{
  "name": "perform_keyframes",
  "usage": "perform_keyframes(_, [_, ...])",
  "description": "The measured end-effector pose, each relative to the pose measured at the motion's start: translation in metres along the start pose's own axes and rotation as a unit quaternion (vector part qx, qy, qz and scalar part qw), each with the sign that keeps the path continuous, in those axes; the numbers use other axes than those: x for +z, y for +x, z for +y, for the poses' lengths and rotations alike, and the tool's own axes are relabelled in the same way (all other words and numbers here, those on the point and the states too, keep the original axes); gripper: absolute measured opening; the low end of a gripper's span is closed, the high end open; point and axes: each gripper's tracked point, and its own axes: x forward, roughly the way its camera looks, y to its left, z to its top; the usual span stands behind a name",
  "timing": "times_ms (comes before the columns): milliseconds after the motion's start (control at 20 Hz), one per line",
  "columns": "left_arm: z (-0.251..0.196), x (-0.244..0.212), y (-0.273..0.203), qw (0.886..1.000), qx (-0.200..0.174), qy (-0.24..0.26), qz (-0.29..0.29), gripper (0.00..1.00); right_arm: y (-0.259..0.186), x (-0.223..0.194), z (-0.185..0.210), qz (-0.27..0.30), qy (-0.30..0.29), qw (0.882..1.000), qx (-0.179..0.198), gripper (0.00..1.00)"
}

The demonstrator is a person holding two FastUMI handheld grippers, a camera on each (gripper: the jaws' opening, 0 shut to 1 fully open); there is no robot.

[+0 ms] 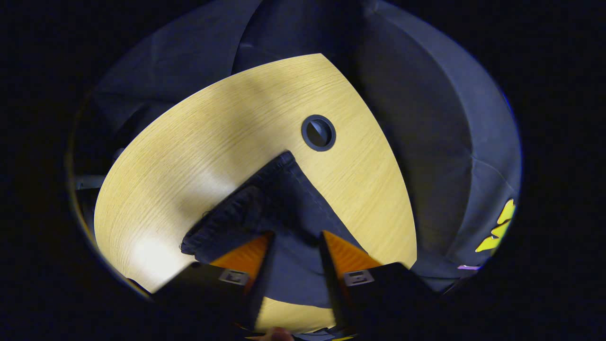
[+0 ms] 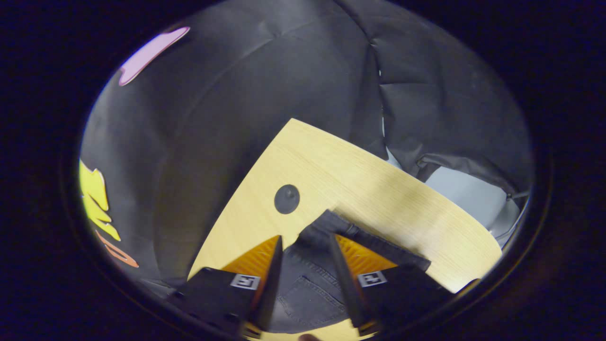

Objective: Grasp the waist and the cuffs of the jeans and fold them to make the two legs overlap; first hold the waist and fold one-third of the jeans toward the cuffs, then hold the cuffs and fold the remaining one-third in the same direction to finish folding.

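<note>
Jeans: dark jeans (image 1: pixel 284 199) lie on the pale wooden desk (image 1: pixel 189 142), near its far corner and close to the round cable hole (image 1: pixel 318 133).
Cuff end: in the left gripper view, a frayed cuff (image 1: pixel 222 222) lies just ahead of the fingers, with one leg seemingly stacked on the other.
Waist end: in the right gripper view, the waistband (image 2: pixel 374 239) and a back pocket (image 2: pixel 310 293) sit under and ahead of the fingers.
Left hand-held gripper (image 1: pixel 296 246): fingers spread apart, with denim in the gap between them; they do not look pressed onto the cloth, so it reads as open over the cuff end.
Right hand-held gripper (image 2: pixel 305 255): fingers also apart, straddling the waist corner; open, no clamp visible.
Step in hand: judged from the layout, the first grasp, one gripper lined up at the waist and the other at the cuffs. Whether the legs fully overlap already cannot be told.
Next move calls for: closing each gripper on its edge, catching all cloth layers, then lifting both ends evenly so the fold stays straight.
Risk: pinching only the top layer would let the lower leg slip and skew the fold.
</note>
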Motion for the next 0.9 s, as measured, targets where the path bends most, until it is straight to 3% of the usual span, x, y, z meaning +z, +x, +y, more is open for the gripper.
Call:
perform_keyframes(100, [-0.006, -0.001, -0.011, 1.000, -0.008, 0.008, -0.014, 0.81, -0.012, -0.001, 0.008, -0.014, -0.023, 1.000, 0.009, 0.85])
perform_keyframes(150, [-0.009, 0.000, -0.020, 1.000, -0.009, 0.014, -0.026, 0.81, -0.021, -0.001, 0.014, -0.025, -0.033, 0.999, 0.013, 0.77])
perform_keyframes(200, [-0.013, 0.001, -0.032, 0.999, -0.012, 0.026, -0.041, 0.81, -0.031, -0.002, 0.018, -0.034, -0.045, 0.998, 0.014, 0.77])
perform_keyframes(250, [-0.022, -0.001, -0.046, 0.997, -0.023, 0.045, -0.058, 0.81, -0.044, -0.006, 0.022, -0.043, -0.060, 0.997, 0.017, 0.82])
perform_keyframes(300, [-0.032, -0.003, -0.064, 0.993, -0.030, 0.075, -0.083, 0.81, -0.060, -0.011, 0.027, -0.050, -0.076, 0.996, 0.022, 0.94])
perform_keyframes(450, [-0.054, -0.033, -0.115, 0.975, -0.051, 0.173, -0.129, 0.81, -0.119, -0.042, 0.046, -0.072, -0.122, 0.989, 0.052, 0.95])
perform_keyframes(500, [-0.062, -0.046, -0.132, 0.968, -0.058, 0.200, -0.144, 0.81, -0.138, -0.052, 0.050, -0.081, -0.137, 0.985, 0.062, 0.94])
perform_keyframes(550, [-0.068, -0.062, -0.148, 0.960, -0.063, 0.227, -0.152, 0.81, -0.156, -0.065, 0.051, -0.090, -0.157, 0.981, 0.069, 0.87])
perform_keyframes(600, [-0.071, -0.081, -0.159, 0.951, -0.068, 0.257, -0.159, 0.81, -0.175, -0.075, 0.049, -0.102, -0.179, 0.976, 0.071, 0.95])
perform_keyframes(650, [-0.071, -0.097, -0.170, 0.939, -0.071, 0.289, -0.171, 0.82, -0.191, -0.085, 0.045, -0.116, -0.203, 0.970, 0.069, 0.87])
perform_keyframes(700, [-0.072, -0.109, -0.177, 0.927, -0.070, 0.317, -0.188, 0.82, -0.206, -0.093, 0.039, -0.133, -0.233, 0.961, 0.064, 0.87])
perform_keyframes(750, [-0.070, -0.125, -0.185, 0.915, -0.067, 0.340, -0.205, 0.82, -0.220, -0.101, 0.032, -0.149, -0.262, 0.952, 0.055, 1.00])
perform_keyframes(900, [-0.052, -0.172, -0.189, 0.885, -0.064, 0.386, -0.254, 0.88, -0.257, -0.126, 0.000, -0.191, -0.322, 0.927, 0.005, 0.98])
